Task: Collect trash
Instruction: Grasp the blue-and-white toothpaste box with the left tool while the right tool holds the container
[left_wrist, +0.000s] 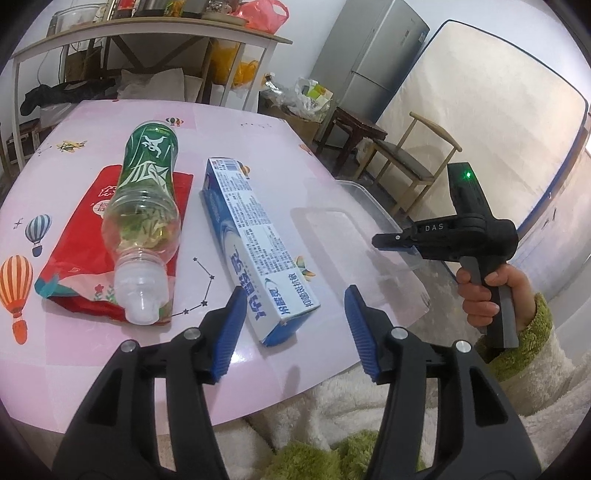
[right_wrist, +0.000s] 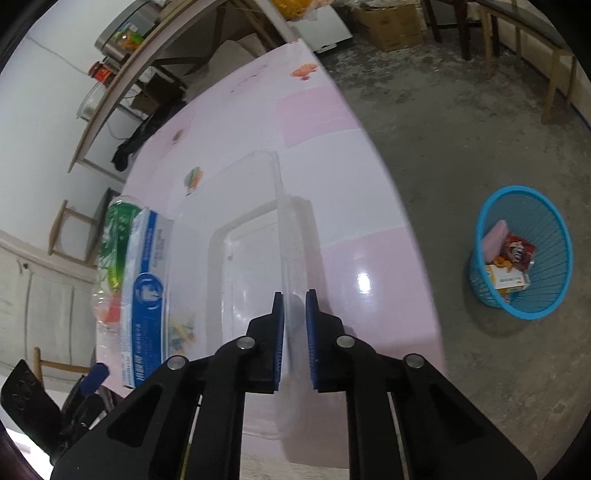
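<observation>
Pink balloon-print tabletop (left_wrist: 92, 369) is strewn with trash — a clear plastic container (right_wrist: 255, 258) is pinched by its rim in the right gripper (right_wrist: 294, 339). Beside it, a blue toothpaste box (left_wrist: 251, 247), a green-labelled bottle (left_wrist: 146, 206) atop a red packet (left_wrist: 77, 251). Left gripper (left_wrist: 295, 332) is held open over the box's near end. Well apart, on the floor, a blue basket (right_wrist: 554, 295) is seen.
</observation>
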